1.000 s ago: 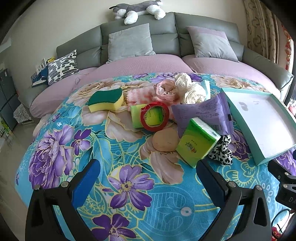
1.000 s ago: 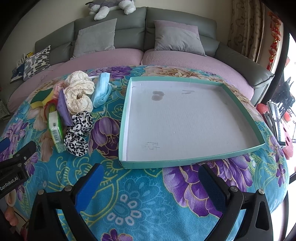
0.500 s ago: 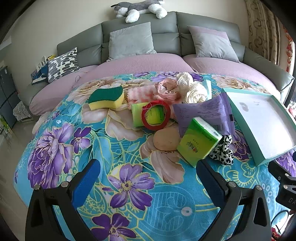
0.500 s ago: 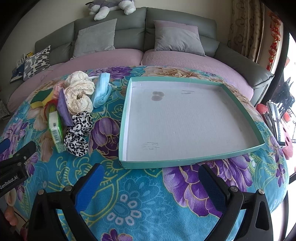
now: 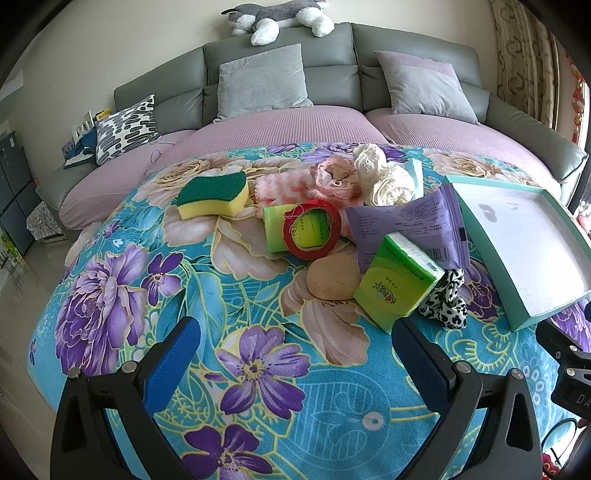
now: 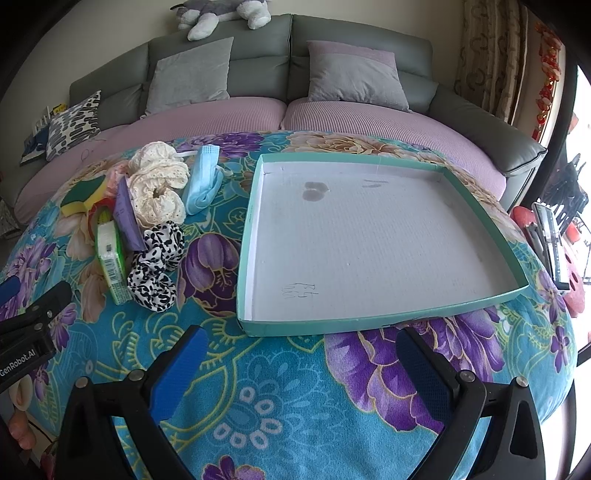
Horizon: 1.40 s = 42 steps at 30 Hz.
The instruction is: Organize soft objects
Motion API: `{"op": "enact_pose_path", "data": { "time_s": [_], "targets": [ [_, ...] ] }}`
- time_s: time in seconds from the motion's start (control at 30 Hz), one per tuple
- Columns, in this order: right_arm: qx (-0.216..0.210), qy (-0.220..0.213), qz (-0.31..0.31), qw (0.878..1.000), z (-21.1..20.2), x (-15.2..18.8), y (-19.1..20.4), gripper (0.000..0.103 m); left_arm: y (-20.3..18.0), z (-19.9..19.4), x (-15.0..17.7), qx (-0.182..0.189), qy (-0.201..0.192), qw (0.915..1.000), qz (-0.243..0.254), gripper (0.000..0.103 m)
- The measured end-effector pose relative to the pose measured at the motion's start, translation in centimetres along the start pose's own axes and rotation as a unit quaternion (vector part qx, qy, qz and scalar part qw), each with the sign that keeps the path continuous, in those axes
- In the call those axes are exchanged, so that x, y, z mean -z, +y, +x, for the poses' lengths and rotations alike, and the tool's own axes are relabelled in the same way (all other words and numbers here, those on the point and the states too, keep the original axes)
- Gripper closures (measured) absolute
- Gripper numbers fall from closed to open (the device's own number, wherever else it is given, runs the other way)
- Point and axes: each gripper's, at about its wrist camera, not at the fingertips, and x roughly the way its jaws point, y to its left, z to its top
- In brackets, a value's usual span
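A pile of objects lies on the floral table: a green-yellow sponge, a red tape ring, a green tissue pack, a purple packet, a beige puff, a spotted scrunchie, cream scrunchies and pink cloth. A teal tray with a white floor lies empty to the right. A blue mask lies left of it. My left gripper is open, short of the pile. My right gripper is open, in front of the tray.
A grey sofa with a pink seat cover curves behind the table, with cushions and a plush dog on top. The left gripper's body shows at the left of the right wrist view. The floor drops off at left.
The left gripper has drifted slightly closer to the pile. The right gripper has stayed still. Both stay open.
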Motion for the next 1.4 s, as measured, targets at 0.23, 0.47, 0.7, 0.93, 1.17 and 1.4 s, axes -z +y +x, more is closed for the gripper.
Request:
{"op": "enact_pose_path", "data": {
  "time_s": [0.23,0.47,0.7,0.93,1.17,1.4],
  "targets": [
    [0.000,0.000,0.000,1.000,0.0,0.0,0.0,0.000,0.0,0.0,0.0,0.000,0.000,1.0000,0.000,0.000],
    [0.000,0.000,0.000,1.000,0.0,0.1,0.0,0.000,0.0,0.0,0.0,0.001,0.000,1.0000,0.000,0.000],
    [0.000,0.000,-0.001,1.000,0.0,0.1,0.0,0.000,0.0,-0.1,0.0,-0.001,-0.004,1.0000,0.003,0.000],
    [-0.019,-0.018,0.008,1.000,-1.0,-0.3,-0.4,0.000,-0.7,-0.7,-0.5,0.019,-0.011,0.9995,0.022,0.000],
    [-0.060,-0.026,0.037,0.997,-1.8,-3.5,-0.4,0.000,-2.4,0.0,-2.3,0.059,-0.006,0.9975,0.038,0.000],
    [-0.076,-0.015,0.044,0.996,-0.9,-4.6,0.1,0.000,-3.1,1.9,-2.5,0.080,0.004,0.9959,0.041,0.001]
  ]
}}
